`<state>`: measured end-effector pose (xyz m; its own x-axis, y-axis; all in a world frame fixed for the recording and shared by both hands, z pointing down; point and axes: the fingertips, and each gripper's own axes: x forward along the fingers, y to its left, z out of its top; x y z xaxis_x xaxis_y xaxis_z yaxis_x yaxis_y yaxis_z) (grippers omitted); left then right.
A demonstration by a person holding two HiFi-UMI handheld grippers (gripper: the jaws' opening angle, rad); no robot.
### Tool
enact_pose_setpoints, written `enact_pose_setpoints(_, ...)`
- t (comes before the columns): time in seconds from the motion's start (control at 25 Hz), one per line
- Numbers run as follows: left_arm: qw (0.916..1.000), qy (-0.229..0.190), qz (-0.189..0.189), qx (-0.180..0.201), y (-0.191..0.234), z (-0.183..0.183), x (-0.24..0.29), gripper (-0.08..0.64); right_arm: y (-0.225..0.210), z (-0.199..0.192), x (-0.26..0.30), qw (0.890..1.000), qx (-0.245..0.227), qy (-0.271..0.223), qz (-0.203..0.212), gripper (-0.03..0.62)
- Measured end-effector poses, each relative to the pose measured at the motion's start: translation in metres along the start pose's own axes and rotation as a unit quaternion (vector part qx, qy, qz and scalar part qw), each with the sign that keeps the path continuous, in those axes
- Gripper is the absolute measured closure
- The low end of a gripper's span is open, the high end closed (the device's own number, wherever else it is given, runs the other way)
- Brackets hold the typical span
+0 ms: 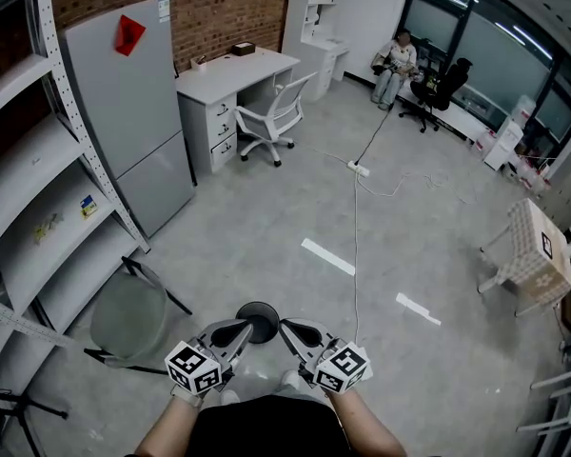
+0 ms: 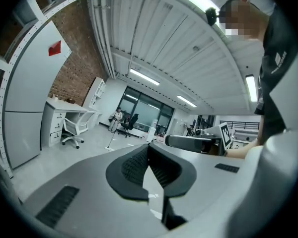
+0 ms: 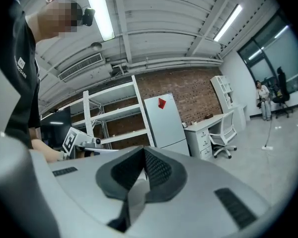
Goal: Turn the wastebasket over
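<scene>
Nearest, a person's forearms hold two grippers side by side, tips angled toward each other. The left gripper (image 1: 240, 329) and right gripper (image 1: 287, 331) each have their jaws pinched together on the thin rim of a dark round wastebasket (image 1: 256, 313). It hangs between them, clear of the gray floor (image 1: 266, 217). To the left stands a round gray stool (image 1: 127, 318) beside white shelving (image 1: 38, 150). Farther on, white tape strips (image 1: 327, 256) and a white cable (image 1: 356, 246) cross the floor. A gray fridge (image 1: 133, 103) and a white swivel chair (image 1: 271, 119) stand by the brick wall. A seated person (image 1: 395, 65) is farthest.
</scene>
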<state>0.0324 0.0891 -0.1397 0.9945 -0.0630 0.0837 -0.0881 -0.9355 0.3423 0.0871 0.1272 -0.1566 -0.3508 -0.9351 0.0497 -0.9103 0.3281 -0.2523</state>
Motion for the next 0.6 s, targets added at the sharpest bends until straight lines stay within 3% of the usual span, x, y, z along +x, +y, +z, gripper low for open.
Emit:
enact_pose_setpoints(0.32,0.9998,-0.017,-0.012,-0.002,-0.001,0.012,-0.003,0.546,0.004,0.011,0.005,0.999,-0.041,-0.018,-0.003,0.584)
enact_pose_setpoints(0.6,0.9997,-0.025,0.002,-0.001,0.007,0.024,0.000,0.546,-0.003,0.016,0.014,0.999,-0.044,-0.011,-0.010,0.584)
